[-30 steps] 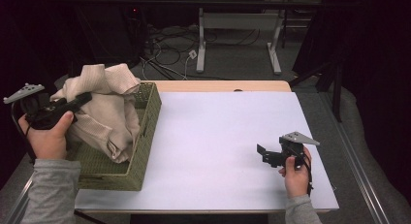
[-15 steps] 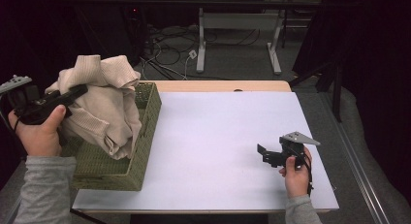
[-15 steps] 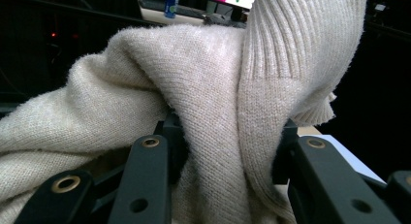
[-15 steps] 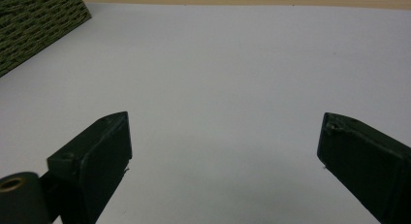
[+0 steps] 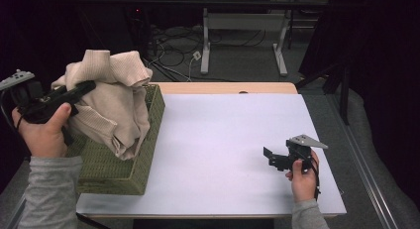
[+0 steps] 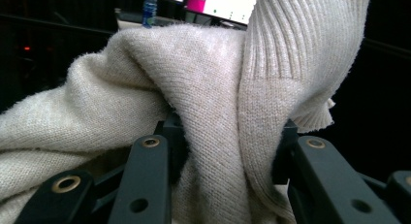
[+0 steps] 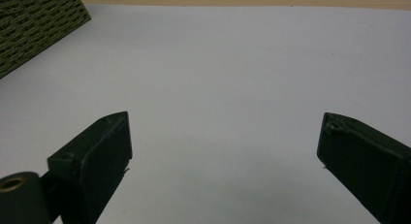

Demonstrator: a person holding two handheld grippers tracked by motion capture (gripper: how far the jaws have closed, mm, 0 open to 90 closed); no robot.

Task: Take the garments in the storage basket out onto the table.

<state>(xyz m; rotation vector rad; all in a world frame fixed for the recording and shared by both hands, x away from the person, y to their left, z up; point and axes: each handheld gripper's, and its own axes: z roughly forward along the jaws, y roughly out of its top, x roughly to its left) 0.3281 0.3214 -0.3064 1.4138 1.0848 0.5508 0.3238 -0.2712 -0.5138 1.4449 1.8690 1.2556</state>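
Observation:
A beige knitted sweater [image 5: 111, 97] hangs bunched above a green woven basket [image 5: 114, 172] at the table's left edge. My left gripper [image 5: 84, 87] is shut on the sweater near its top and holds it up; part of the cloth still drapes into the basket. In the left gripper view the knit [image 6: 213, 103] is pinched between the two black jaws. My right gripper [image 5: 270, 157] rests low over the white table near the front right, jaws wide apart with nothing between them [image 7: 225, 151].
The white table top [image 5: 223, 135] stretches between the basket and the right hand. The basket's corner [image 7: 34, 25] lies far left in the right gripper view. Behind the table stand desk legs and loose cables [image 5: 178, 45] on the floor.
My left gripper has lifted the sweater higher and drawn it leftward out of the basket. The right gripper has stayed in place.

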